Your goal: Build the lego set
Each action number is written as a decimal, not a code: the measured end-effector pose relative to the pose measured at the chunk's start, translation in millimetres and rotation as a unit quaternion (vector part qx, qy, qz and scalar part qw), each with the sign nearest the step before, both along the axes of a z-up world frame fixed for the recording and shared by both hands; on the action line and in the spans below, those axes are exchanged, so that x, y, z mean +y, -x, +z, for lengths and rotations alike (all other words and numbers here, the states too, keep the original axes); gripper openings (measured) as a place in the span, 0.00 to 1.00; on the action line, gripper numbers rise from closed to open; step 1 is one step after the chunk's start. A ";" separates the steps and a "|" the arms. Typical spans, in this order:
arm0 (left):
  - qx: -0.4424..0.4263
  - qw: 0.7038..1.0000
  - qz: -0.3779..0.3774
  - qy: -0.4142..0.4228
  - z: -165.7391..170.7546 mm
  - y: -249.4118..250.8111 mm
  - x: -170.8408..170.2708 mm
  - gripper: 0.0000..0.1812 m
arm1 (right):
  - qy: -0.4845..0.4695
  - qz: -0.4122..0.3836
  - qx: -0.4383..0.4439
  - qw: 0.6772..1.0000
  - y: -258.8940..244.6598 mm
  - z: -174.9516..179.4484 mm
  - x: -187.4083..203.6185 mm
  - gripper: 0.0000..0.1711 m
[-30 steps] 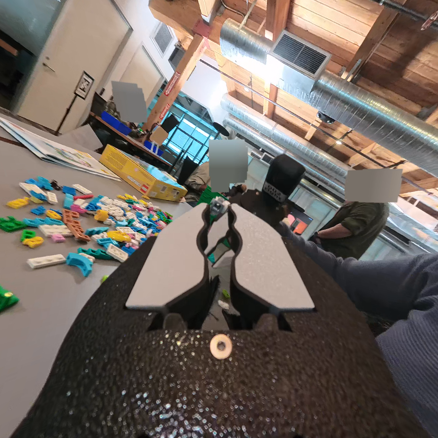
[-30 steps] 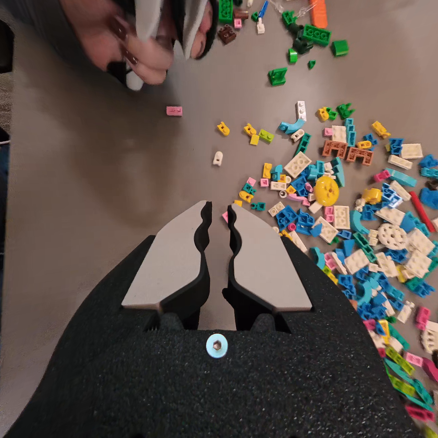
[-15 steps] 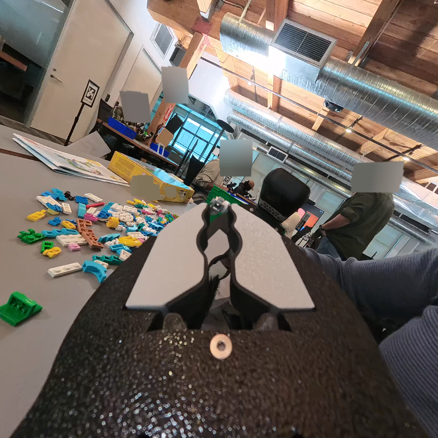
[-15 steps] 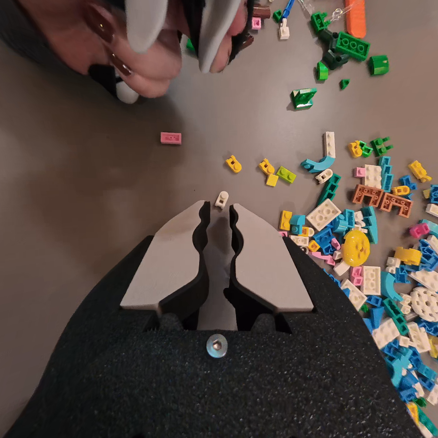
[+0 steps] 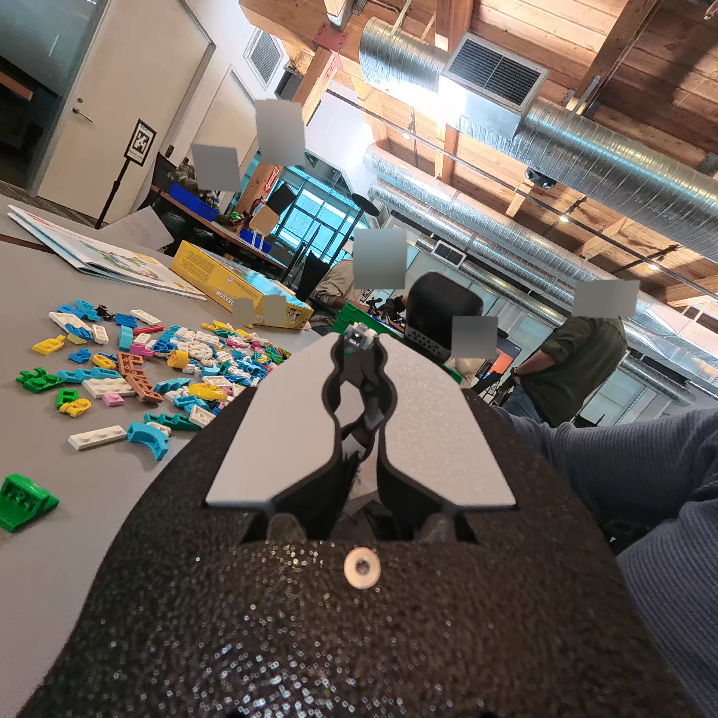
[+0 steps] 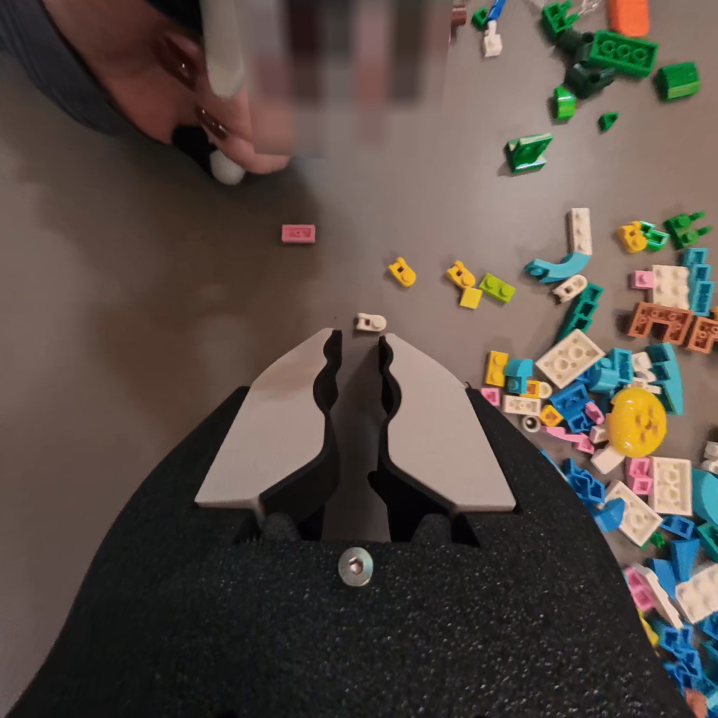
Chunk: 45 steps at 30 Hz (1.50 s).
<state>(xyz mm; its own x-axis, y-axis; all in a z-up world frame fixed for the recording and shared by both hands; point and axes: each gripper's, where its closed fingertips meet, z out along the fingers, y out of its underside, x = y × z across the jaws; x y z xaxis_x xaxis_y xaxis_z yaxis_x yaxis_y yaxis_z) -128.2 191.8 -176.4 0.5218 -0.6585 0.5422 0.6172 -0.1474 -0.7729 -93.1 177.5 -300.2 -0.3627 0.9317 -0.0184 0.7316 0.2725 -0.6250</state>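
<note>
- Between the tips of the left gripper (image 5: 358, 342), a small grey lego piece (image 5: 358, 340) is pinched, held up in the air above the counter (image 5: 46, 563), so the jaws are closed on it
- Below that gripper, the grey counter carries a spread of loose lego bricks (image 5: 155, 365) in blue, white, yellow, pink, teal and brown
- A green sloped brick (image 5: 23, 505) lies alone near the left edge of the left wrist view, apart from the main spread
- Farther back on the counter lie an open instruction booklet (image 5: 97, 252) and a yellow box (image 5: 237, 287), the box just beyond the bricks
- The right gripper (image 6: 359, 338) hangs low over the counter (image 6: 116, 349) with its jaws slightly parted and nothing between them
- A small white lego piece (image 6: 369, 322) lies on the counter just ahead of the right gripper's tips, close to the gap but not within it
- A pink plate (image 6: 298, 234) lies alone farther out, well apart from the white piece
- Two small yellow pieces (image 6: 402, 271) and a lime plate (image 6: 497, 287) lie to the right of it, near the edge of the main pile (image 6: 602, 408)
- At the top left of the right wrist view, a hand (image 6: 155, 77) grips the other gripper; its far part is blurred
- Green bricks (image 6: 621, 50) lie at the top right, apart from the pile
</note>
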 end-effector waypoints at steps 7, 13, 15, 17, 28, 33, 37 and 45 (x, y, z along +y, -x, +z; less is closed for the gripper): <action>-0.004 1.000 -0.003 0.002 -0.1 0.3 0.1 0.07 | 0.047 0.037 0.015 0.998 3.1 9.3 -12.9 0.08; -0.003 1.000 -0.005 0.002 -0.7 -0.1 0.2 0.07 | -0.006 0.110 0.038 0.993 9.1 5.4 -4.6 0.11; -0.003 1.000 -0.004 0.002 -0.8 0.1 0.3 0.07 | 0.006 0.121 0.032 0.992 9.7 2.4 -5.2 0.11; -0.004 1.000 -0.006 0.004 -1.1 0.0 0.6 0.07 | 0.021 0.120 0.016 0.992 7.2 -1.2 -4.3 0.11; -0.006 1.000 -0.010 0.007 -2.1 -0.7 1.1 0.07 | 0.023 0.102 0.012 0.994 2.2 0.1 -3.0 0.07; -0.005 1.000 -0.009 0.007 -2.3 -0.6 1.3 0.07 | 0.013 0.077 0.021 0.997 0.7 4.4 -5.0 0.09; -0.005 1.000 -0.009 0.007 -2.1 -0.7 1.2 0.07 | -0.015 0.053 0.029 0.998 -1.6 6.3 0.2 0.10; -0.006 1.000 -0.011 0.008 -2.2 -1.1 1.1 0.07 | -0.011 -0.020 0.020 1.000 -1.2 2.0 -2.2 0.10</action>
<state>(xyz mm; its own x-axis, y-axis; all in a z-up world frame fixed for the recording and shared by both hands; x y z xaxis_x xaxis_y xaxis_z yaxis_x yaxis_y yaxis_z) -127.1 192.9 -178.6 0.5005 -0.6612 0.5588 0.6228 -0.1734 -0.7630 -92.0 175.4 -298.1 -0.3245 0.9458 0.0153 0.7168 0.2564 -0.6485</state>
